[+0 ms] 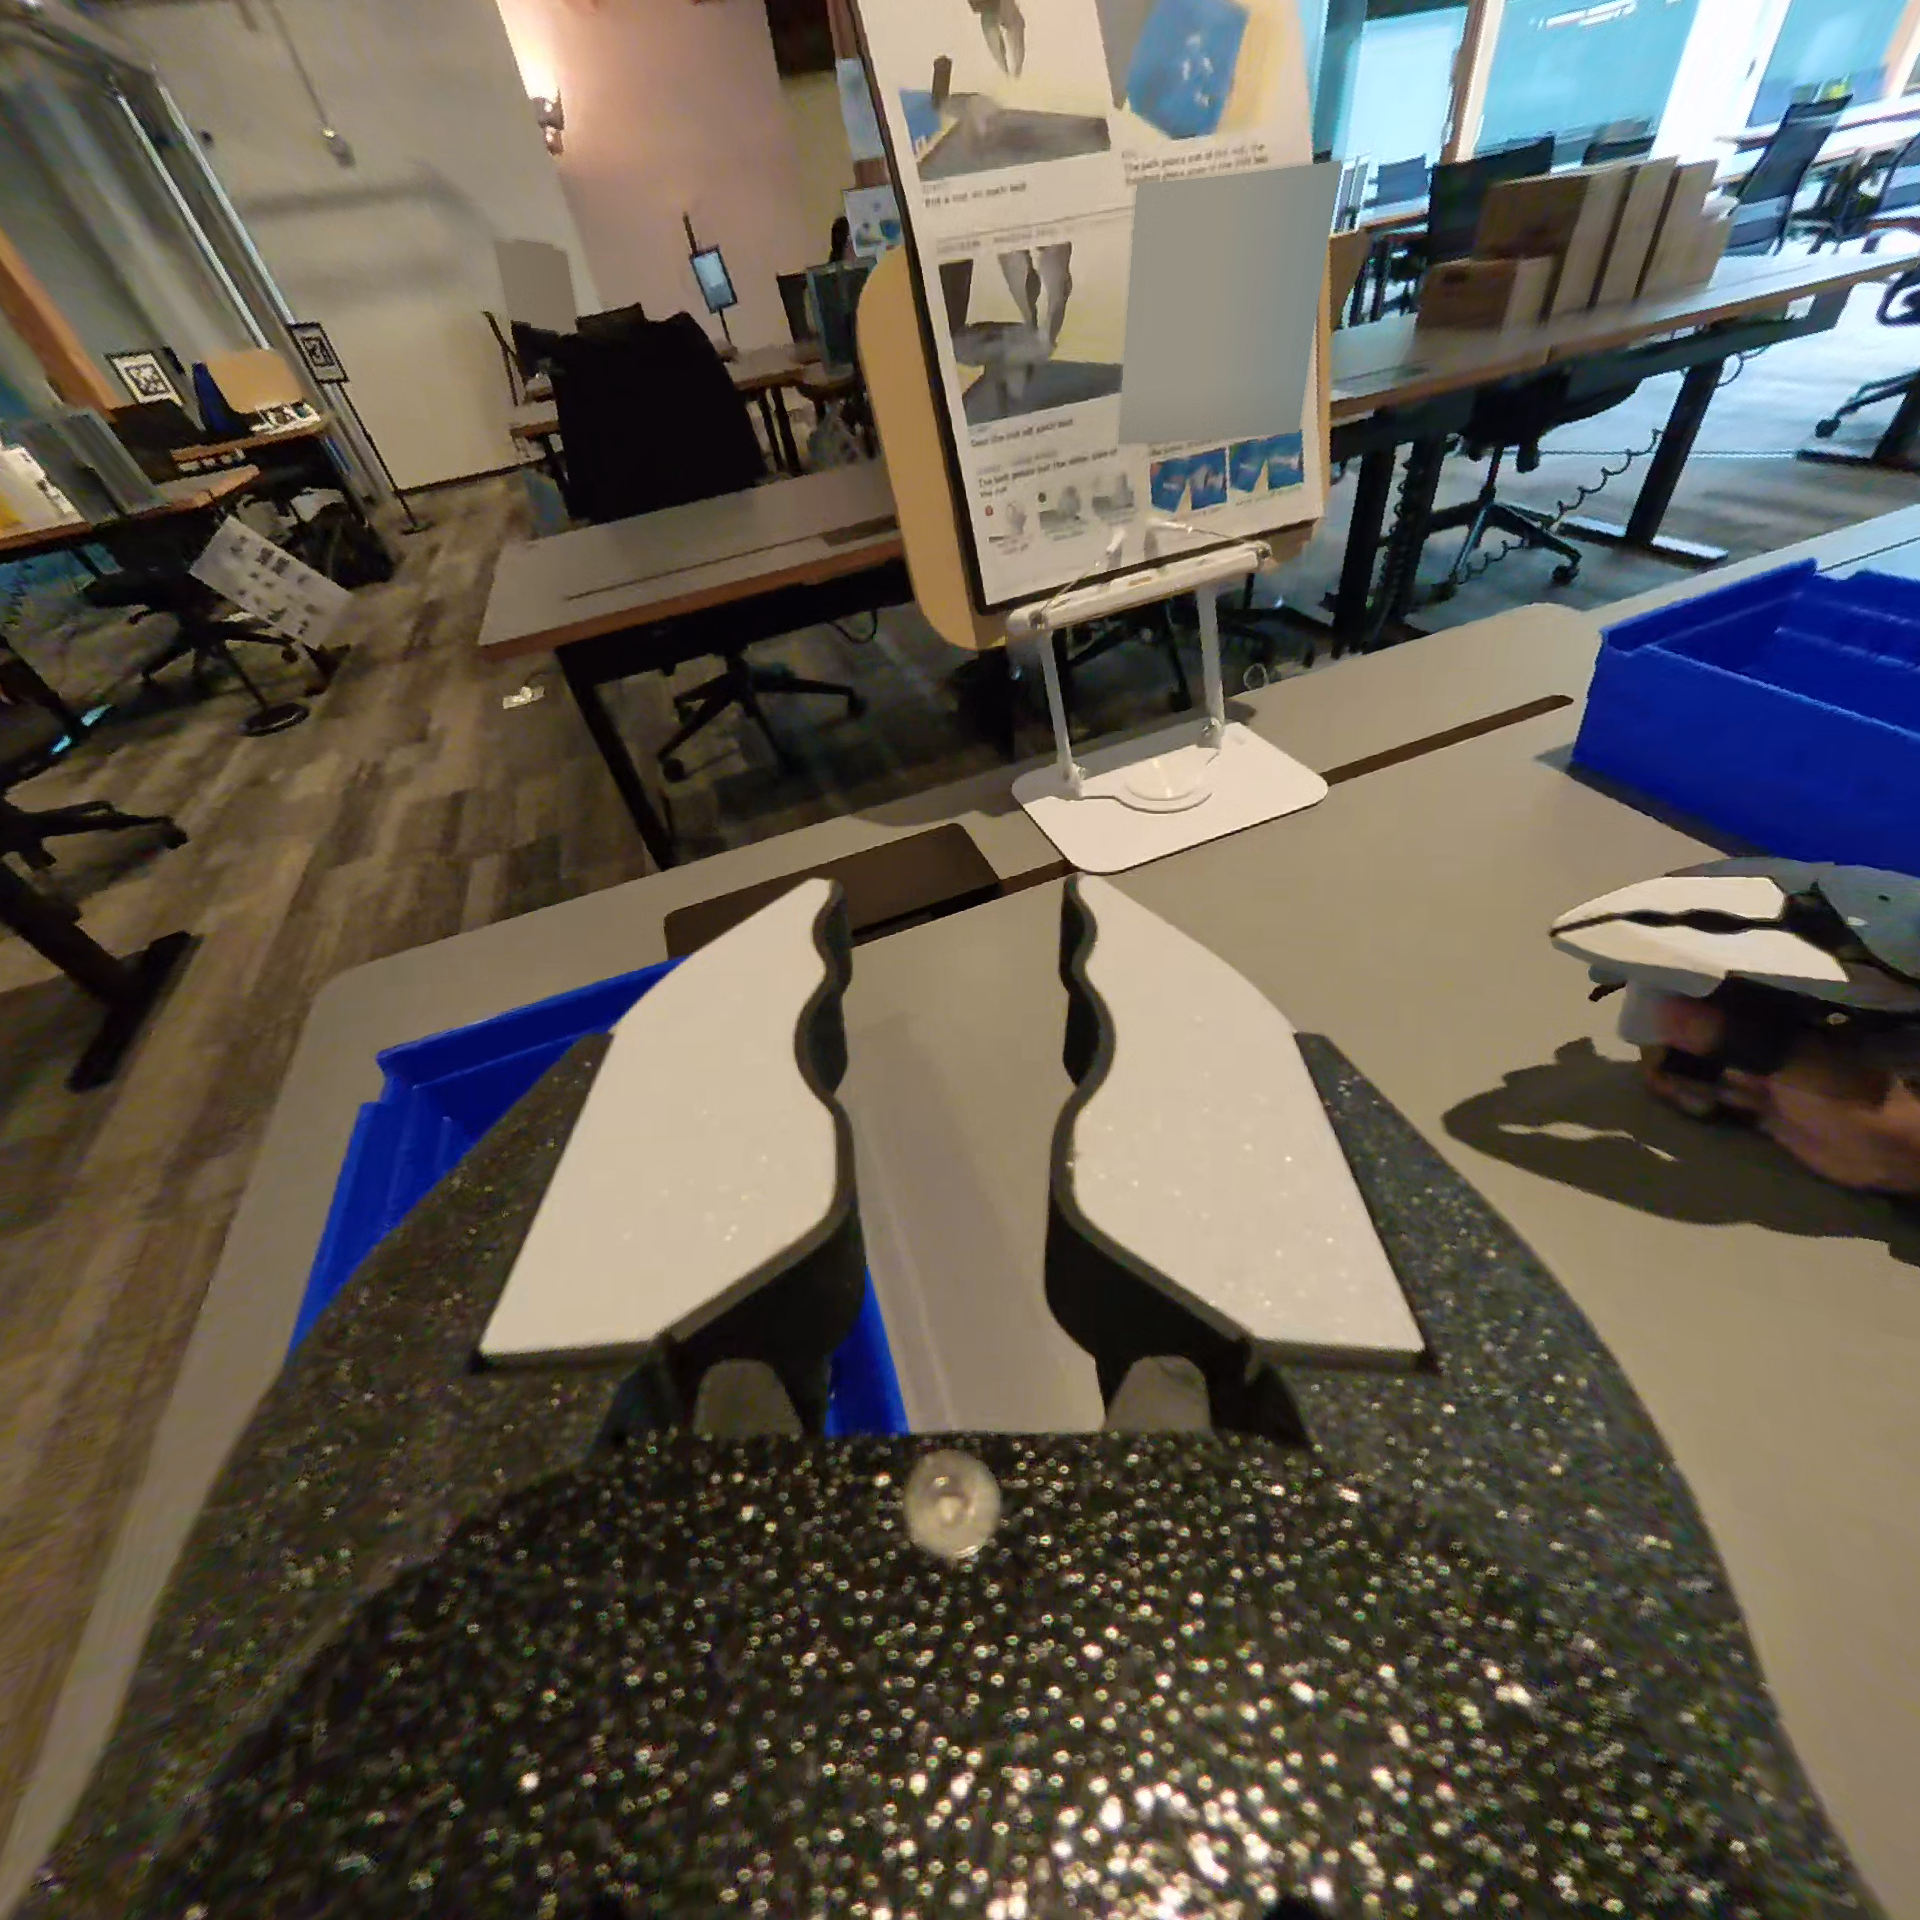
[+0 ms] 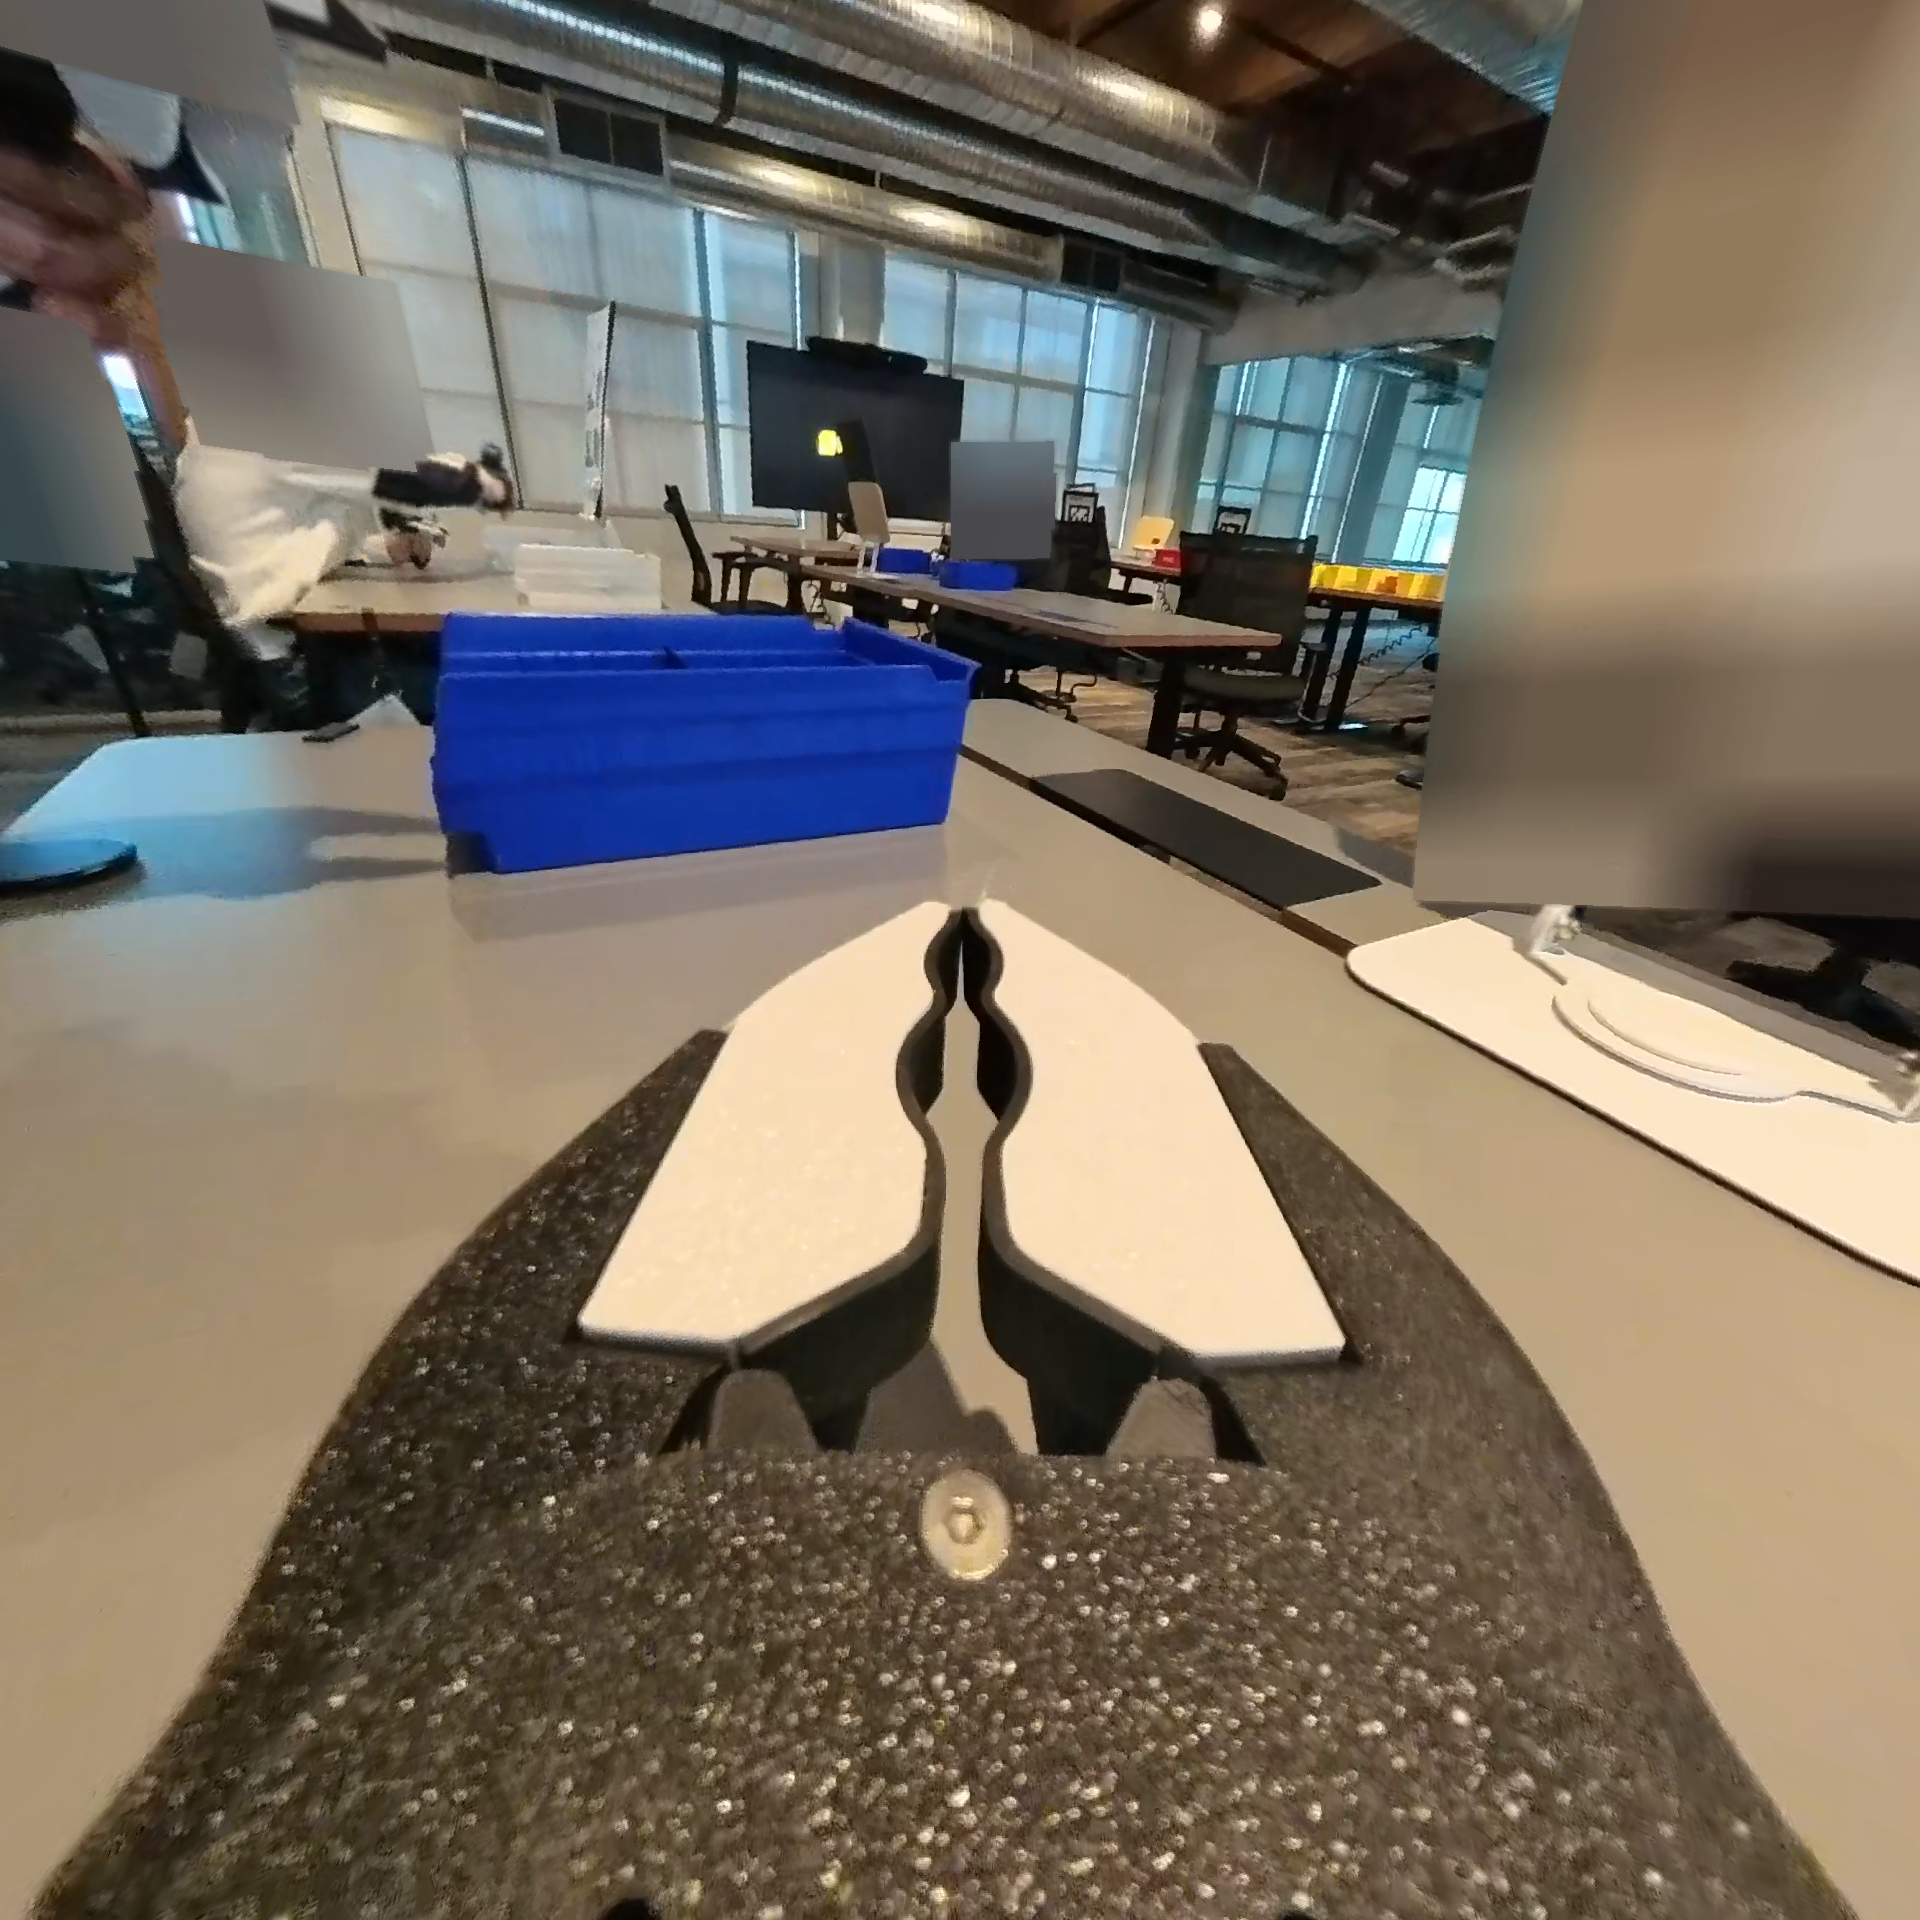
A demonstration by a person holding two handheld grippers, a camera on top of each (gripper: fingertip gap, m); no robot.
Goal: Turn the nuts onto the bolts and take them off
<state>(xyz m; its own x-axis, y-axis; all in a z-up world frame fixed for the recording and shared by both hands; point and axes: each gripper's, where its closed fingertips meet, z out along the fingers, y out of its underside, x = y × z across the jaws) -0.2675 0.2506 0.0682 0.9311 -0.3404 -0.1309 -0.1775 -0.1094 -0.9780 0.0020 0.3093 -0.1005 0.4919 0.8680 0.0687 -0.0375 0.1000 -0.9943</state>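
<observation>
No nuts or bolts show in either view. My left gripper [image 1: 954, 902] is open and empty above the grey table [image 1: 1403, 1039], with a blue bin [image 1: 416, 1122] partly hidden under its left finger. My right gripper [image 2: 963, 914] is shut with nothing between its fingertips, low over the grey table [image 2: 260, 1039], pointing toward a blue compartment bin [image 2: 691, 753] ahead and apart from it. The right gripper also shows at the right edge of the left wrist view [image 1: 1558, 928], held by a hand [image 1: 1818, 1132].
A white stand [image 1: 1169, 790] holds an instruction board [image 1: 1101, 291] at the table's far edge; its base shows in the right wrist view [image 2: 1662, 1060]. A second blue bin [image 1: 1766, 748] sits at the right. Desks, chairs and a person [image 2: 270, 540] are beyond. Tip to tip, the grippers are about 35 cm apart.
</observation>
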